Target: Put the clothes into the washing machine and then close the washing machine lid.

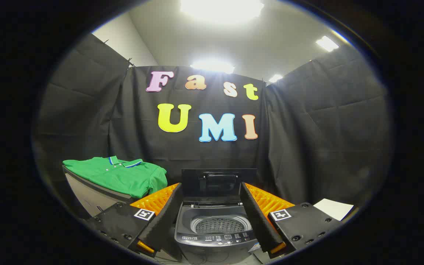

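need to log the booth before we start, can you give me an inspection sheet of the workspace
surface: grey stand beside the washer, carrying the shirt
job's things: green polo shirt folded on the stand; washing machine just ahead of the fingers, lid up, drum looks empty
clutter: white sheet of paper off to the other side of the washer
gripper: gripper open, fingers either side of the washer, holding nothing
cables: thin dark line on the floor below the washer, too dim to tell
surroundings: black cloth walls, ceiling lights on
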{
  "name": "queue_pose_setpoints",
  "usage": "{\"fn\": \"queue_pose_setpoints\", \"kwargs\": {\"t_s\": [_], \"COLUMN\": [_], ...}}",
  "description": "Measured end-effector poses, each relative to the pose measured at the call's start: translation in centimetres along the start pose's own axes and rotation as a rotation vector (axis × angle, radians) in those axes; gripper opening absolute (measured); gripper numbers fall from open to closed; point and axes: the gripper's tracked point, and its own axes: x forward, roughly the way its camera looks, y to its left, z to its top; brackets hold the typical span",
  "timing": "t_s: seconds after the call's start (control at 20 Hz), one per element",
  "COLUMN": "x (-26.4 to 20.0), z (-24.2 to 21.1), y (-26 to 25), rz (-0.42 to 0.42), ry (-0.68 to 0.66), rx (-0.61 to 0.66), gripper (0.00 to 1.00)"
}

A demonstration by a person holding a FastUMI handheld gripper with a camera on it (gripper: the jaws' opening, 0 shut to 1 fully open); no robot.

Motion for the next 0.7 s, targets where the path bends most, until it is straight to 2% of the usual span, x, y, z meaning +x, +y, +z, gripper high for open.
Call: {"fn": "queue_pose_setpoints", "kwargs": {"t_s": [0.7], "x": [-0.30], "z": [0.32], "y": [0.16], "rz": [0.002], "ry": [-0.007], "rx": [-0.010], "gripper": [0.98]}}
